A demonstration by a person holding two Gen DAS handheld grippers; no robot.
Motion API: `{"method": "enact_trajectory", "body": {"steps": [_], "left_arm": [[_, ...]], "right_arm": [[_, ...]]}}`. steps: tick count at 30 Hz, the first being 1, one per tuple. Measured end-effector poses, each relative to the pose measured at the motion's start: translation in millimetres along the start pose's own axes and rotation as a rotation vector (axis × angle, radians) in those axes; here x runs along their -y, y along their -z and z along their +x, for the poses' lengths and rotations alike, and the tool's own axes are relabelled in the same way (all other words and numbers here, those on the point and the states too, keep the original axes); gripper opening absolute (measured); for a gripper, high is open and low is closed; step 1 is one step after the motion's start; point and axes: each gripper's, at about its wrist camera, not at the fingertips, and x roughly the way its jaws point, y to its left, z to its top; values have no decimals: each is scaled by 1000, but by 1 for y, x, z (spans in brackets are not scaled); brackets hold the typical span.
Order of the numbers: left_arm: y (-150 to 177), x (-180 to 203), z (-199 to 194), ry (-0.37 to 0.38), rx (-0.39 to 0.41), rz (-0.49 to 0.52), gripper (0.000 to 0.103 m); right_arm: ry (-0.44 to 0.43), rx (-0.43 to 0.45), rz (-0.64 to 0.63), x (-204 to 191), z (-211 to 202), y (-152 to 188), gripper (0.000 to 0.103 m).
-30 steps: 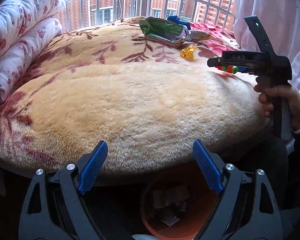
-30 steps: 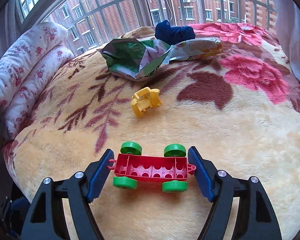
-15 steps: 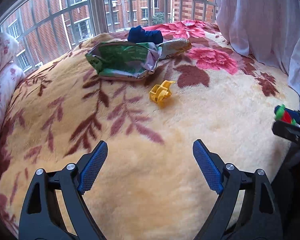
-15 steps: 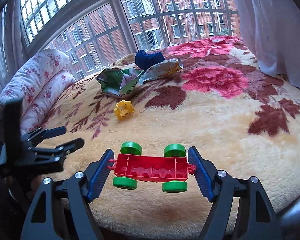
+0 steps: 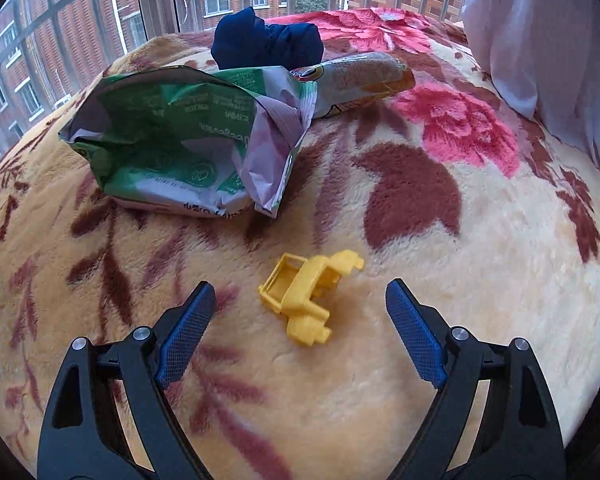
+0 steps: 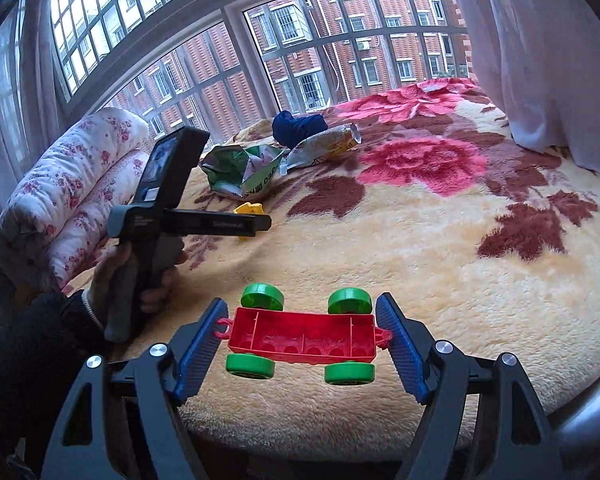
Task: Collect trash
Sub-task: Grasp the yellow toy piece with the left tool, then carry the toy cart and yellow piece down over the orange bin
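My left gripper [image 5: 300,328] is open just above the blanket, its jaws on either side of a small yellow plastic toy piece [image 5: 306,294]. Beyond it lie a crumpled green snack bag [image 5: 180,148], a yellow-white snack bag [image 5: 360,80] and a dark blue cloth bundle [image 5: 266,42]. My right gripper [image 6: 302,348] is shut on a red toy wagon with green wheels [image 6: 302,338], held upside down above the bed's near edge. The right wrist view also shows the left gripper [image 6: 192,220], the green bag [image 6: 244,172] and the yellow-white bag [image 6: 324,146].
The bed carries a cream fleece blanket with red flowers [image 5: 440,128]. Rolled floral quilts [image 6: 72,184] lie at the left. A white curtain [image 6: 540,60] hangs at the right. Barred windows [image 6: 300,48] stand behind the bed.
My left gripper has moved forward over the bed from its edge and now straddles the yellow toy piece. My right gripper has drawn back from the bed with the wagon.
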Motion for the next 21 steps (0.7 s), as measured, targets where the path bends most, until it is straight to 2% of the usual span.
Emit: {"method": "enact_trajectory", "body": {"steps": [1, 2, 3, 5, 8, 14, 21], "left_arm": [[-2, -1, 3, 10, -4, -13, 84], [-3, -3, 5, 20, -8, -24, 71], [-3, -5, 8, 28, -20, -34, 53], [-2, -9, 9, 22, -19, -53, 43], [0, -15, 1, 47, 10, -86, 43], [11, -17, -23, 49, 65, -113, 42], [42, -16, -62, 93, 100, -139, 42]], "right_arm": [[-2, 0, -2, 0, 0, 0, 75], [-5, 1, -2, 0, 0, 1, 75], [-9, -1, -2, 1, 1, 2, 75], [-16, -3, 0, 1, 3, 3, 75], [-24, -5, 7, 2, 5, 5, 75], [-23, -4, 5, 0, 3, 8, 75], [-26, -2, -23, -13, -6, 11, 75]]}}
